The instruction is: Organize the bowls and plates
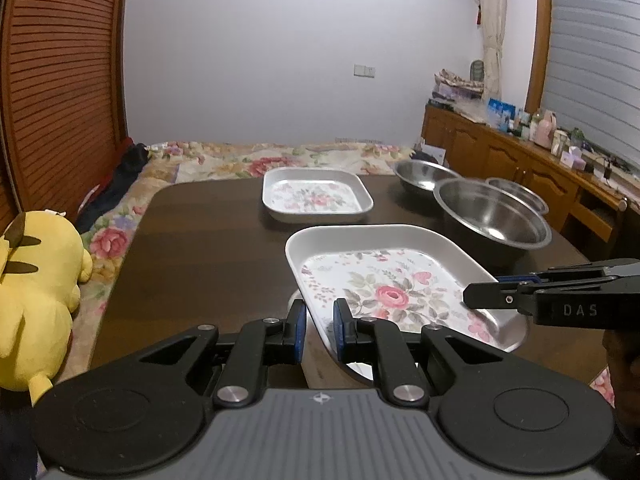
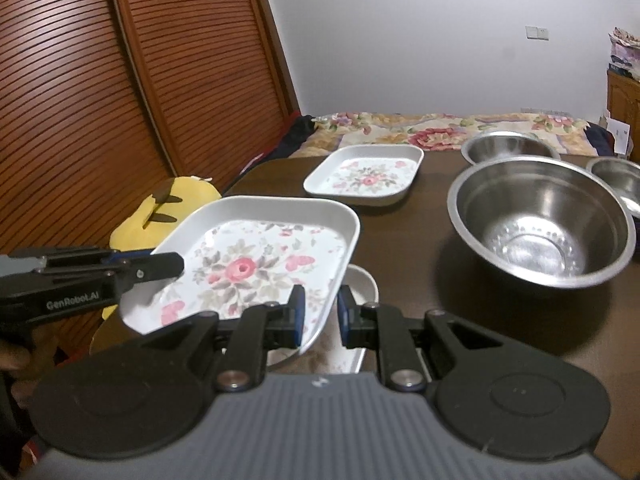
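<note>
Both grippers clench the same floral plate (image 1: 384,292), one on each side rim, and it hangs tilted above the dark table (image 1: 208,248). In the left wrist view the left gripper (image 1: 320,330) has its blue pads (image 1: 298,334) pinched on the plate's near left edge, while the right gripper (image 1: 496,294) comes in from the right and bites the opposite rim. In the right wrist view the right gripper (image 2: 320,318) grips the plate's near right edge, and the left gripper (image 2: 160,266) reaches in from the left, closed on the far rim. Under the raised plate, a white rim of another dish (image 2: 366,284) shows on the table; what it is I cannot tell. Just right of the plate stands a large steel bowl (image 2: 540,220), empty and upright. Behind it are two more steel bowls, one at the back (image 2: 508,146) and a smaller one (image 2: 618,184) at the right, partly cut off by the frame edge. A second floral plate (image 2: 366,174) lies flat near the table's far edge, well apart from the held one. Left of the table a yellow plush toy (image 1: 40,280) lies on a floral bedspread (image 1: 280,158), beside slatted wooden doors (image 2: 100,80). A wooden cabinet (image 1: 520,160) with clutter on top runs along the right wall.
</note>
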Demonstrator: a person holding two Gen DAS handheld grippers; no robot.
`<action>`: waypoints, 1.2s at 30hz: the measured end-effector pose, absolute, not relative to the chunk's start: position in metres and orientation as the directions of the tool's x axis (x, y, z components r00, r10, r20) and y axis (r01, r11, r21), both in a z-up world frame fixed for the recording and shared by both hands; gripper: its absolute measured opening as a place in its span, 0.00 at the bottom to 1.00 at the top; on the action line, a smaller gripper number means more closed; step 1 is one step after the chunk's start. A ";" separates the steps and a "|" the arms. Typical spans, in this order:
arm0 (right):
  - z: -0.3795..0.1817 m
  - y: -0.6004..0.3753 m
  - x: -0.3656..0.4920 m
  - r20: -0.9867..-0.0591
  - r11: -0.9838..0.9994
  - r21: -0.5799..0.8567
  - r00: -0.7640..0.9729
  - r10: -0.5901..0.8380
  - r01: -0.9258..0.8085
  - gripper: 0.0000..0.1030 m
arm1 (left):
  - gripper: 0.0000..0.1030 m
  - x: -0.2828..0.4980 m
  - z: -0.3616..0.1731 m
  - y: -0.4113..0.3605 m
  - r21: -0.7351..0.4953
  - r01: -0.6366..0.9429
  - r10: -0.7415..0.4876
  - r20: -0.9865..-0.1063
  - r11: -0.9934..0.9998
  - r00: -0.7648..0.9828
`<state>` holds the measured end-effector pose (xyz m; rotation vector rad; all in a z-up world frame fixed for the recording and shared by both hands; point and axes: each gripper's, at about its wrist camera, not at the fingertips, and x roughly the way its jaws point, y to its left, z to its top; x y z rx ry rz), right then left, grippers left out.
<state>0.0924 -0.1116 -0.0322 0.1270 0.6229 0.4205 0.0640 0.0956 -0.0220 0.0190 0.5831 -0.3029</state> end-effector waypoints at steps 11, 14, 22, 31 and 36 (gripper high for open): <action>-0.048 -0.122 0.084 -0.549 0.914 0.259 0.731 0.404 -0.311 0.18 | 0.16 0.062 -0.035 0.090 -0.062 0.293 -0.274 -0.574 0.954 0.772; -0.049 -0.121 0.082 -0.549 0.917 0.250 0.735 0.399 -0.311 0.18 | 0.16 0.061 -0.036 0.089 -0.057 0.288 -0.267 -0.579 0.956 0.770; -0.054 -0.121 0.082 -0.553 0.917 0.252 0.731 0.399 -0.309 0.18 | 0.16 0.063 -0.047 0.088 -0.050 0.284 -0.255 -0.609 0.957 0.751; -0.061 -0.117 0.082 -0.544 0.920 0.254 0.742 0.391 -0.299 0.18 | 0.16 0.062 -0.051 0.090 -0.035 0.284 -0.245 -0.611 0.958 0.753; -0.062 -0.116 0.080 -0.535 0.918 0.256 0.747 0.395 -0.302 0.18 | 0.16 0.064 -0.050 0.088 -0.029 0.278 -0.238 -0.608 0.960 0.757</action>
